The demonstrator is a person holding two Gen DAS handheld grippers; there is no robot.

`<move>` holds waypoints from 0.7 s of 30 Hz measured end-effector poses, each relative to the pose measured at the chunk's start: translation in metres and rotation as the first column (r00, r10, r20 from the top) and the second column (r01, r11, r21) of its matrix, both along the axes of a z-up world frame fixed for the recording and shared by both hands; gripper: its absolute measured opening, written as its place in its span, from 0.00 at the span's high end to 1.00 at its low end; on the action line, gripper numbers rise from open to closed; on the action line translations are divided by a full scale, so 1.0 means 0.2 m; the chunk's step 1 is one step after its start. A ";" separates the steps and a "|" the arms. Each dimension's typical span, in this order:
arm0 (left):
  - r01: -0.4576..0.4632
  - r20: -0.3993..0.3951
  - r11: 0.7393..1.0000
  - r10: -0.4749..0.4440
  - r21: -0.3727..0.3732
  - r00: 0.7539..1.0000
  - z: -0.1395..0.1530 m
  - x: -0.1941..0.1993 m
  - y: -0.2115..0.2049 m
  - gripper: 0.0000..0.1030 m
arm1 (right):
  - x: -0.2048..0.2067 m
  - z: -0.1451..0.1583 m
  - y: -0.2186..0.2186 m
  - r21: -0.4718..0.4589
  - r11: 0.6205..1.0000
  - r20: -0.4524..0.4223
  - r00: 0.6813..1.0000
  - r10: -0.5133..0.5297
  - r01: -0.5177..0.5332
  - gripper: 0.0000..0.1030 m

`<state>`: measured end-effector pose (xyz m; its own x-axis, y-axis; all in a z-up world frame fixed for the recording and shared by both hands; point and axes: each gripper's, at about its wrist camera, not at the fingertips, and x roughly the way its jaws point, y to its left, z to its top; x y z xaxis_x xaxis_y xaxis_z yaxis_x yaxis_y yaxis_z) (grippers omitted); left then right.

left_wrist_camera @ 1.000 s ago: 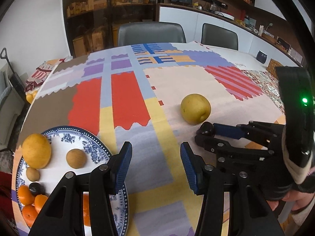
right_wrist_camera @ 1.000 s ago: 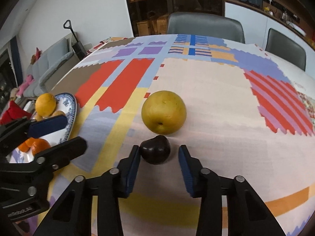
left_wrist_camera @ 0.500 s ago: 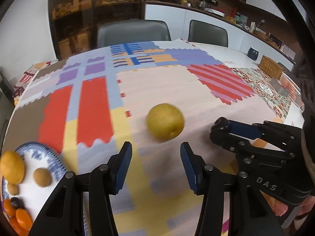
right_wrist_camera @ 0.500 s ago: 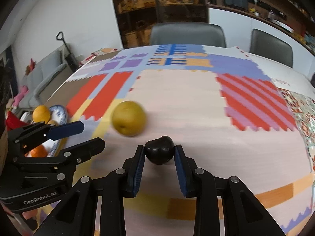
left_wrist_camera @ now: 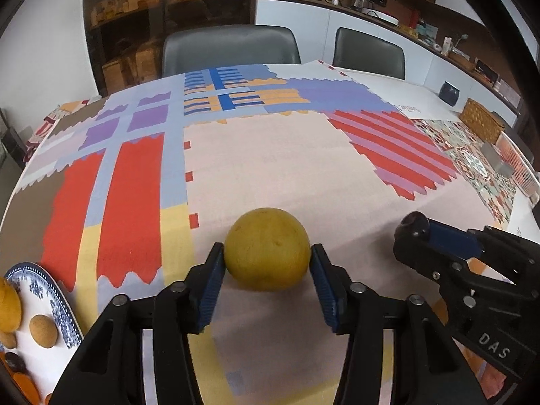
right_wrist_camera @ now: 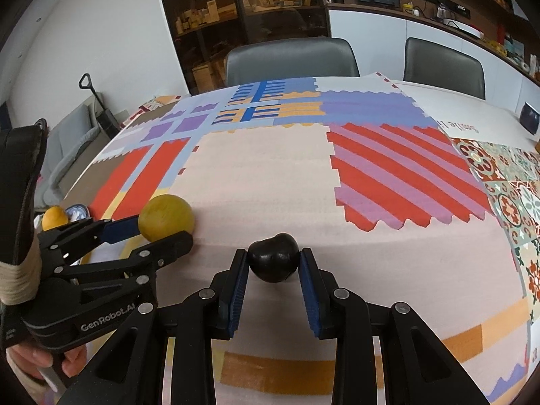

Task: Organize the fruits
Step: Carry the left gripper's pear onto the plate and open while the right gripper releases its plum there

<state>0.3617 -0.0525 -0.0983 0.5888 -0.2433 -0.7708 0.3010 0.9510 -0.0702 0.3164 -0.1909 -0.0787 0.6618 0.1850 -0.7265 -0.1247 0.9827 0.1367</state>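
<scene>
A round yellow pear [left_wrist_camera: 266,249] rests on the patchwork tablecloth, and my left gripper [left_wrist_camera: 266,254] stands open around it, a blue pad close to each side. The right wrist view shows the same pear [right_wrist_camera: 167,217] between the left gripper's [right_wrist_camera: 162,236] fingers. My right gripper [right_wrist_camera: 273,260] is shut on a small dark plum [right_wrist_camera: 273,261], seen also at the right of the left wrist view as the plum [left_wrist_camera: 413,224]. A blue-patterned plate [left_wrist_camera: 64,303] at the lower left holds another yellow fruit, a brown kiwi [left_wrist_camera: 42,330] and oranges.
Two grey chairs [left_wrist_camera: 231,47] stand behind the table's far edge. A wicker basket [left_wrist_camera: 481,125] and a dark cup [left_wrist_camera: 449,92] sit at the far right. The plate [right_wrist_camera: 79,211] lies near the table's left edge. A hand grips the left gripper's handle.
My left gripper swung right from beside the plate and came up around the pear. My right gripper shut on the plum and carried it right, away from the pear.
</scene>
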 end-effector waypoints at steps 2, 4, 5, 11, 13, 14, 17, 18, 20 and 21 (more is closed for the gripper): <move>-0.002 0.000 1.000 0.002 -0.005 1.000 0.00 0.00 0.00 0.53 | 0.00 0.00 0.00 0.002 1.000 0.000 1.000 0.001 -0.001 0.69; -0.004 -0.002 1.000 0.004 -0.007 1.000 0.00 0.00 0.01 0.53 | 0.00 0.00 0.00 0.007 1.000 0.002 1.000 0.001 -0.001 0.69; -0.004 -0.004 1.000 0.004 -0.008 1.000 0.00 0.00 0.01 0.53 | 0.00 0.00 0.00 0.008 1.000 0.003 1.000 0.001 -0.001 0.69; -0.004 0.000 1.000 0.004 -0.016 1.000 0.03 -0.05 0.02 0.53 | -0.02 0.03 0.01 0.016 1.000 0.015 1.000 0.007 -0.007 0.69; -0.004 0.002 1.000 0.004 -0.019 1.000 0.05 -0.07 0.02 0.53 | -0.03 0.04 0.01 0.017 1.000 0.022 1.000 0.009 -0.009 0.69; -0.007 0.004 1.000 0.007 -0.020 1.000 0.06 -0.08 0.03 0.53 | -0.04 0.05 0.01 0.017 1.000 0.025 1.000 0.010 -0.010 0.69; -0.018 0.019 1.000 0.018 -0.013 1.000 0.10 -0.12 0.05 0.53 | -0.06 0.08 0.02 0.017 1.000 0.037 0.999 0.013 -0.013 0.69; -0.019 0.029 1.000 0.020 -0.012 0.999 0.12 -0.14 0.06 0.53 | -0.07 0.10 0.02 0.018 1.000 0.043 0.999 0.015 -0.016 0.69; -0.027 0.040 1.000 0.027 -0.009 0.999 0.15 -0.16 0.07 0.53 | -0.09 0.13 0.03 0.018 1.000 0.055 0.998 0.019 -0.020 0.69; -0.032 0.048 0.999 0.032 -0.008 0.998 0.17 -0.18 0.09 0.53 | -0.10 0.14 0.04 0.017 1.000 0.062 0.998 0.023 -0.024 0.69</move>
<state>0.3257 -0.0355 -0.0640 0.6325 -0.2291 -0.7399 0.2735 0.9598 -0.0634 0.2963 -0.1827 -0.0505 0.7007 0.2138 -0.6807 -0.1568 0.9769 0.1455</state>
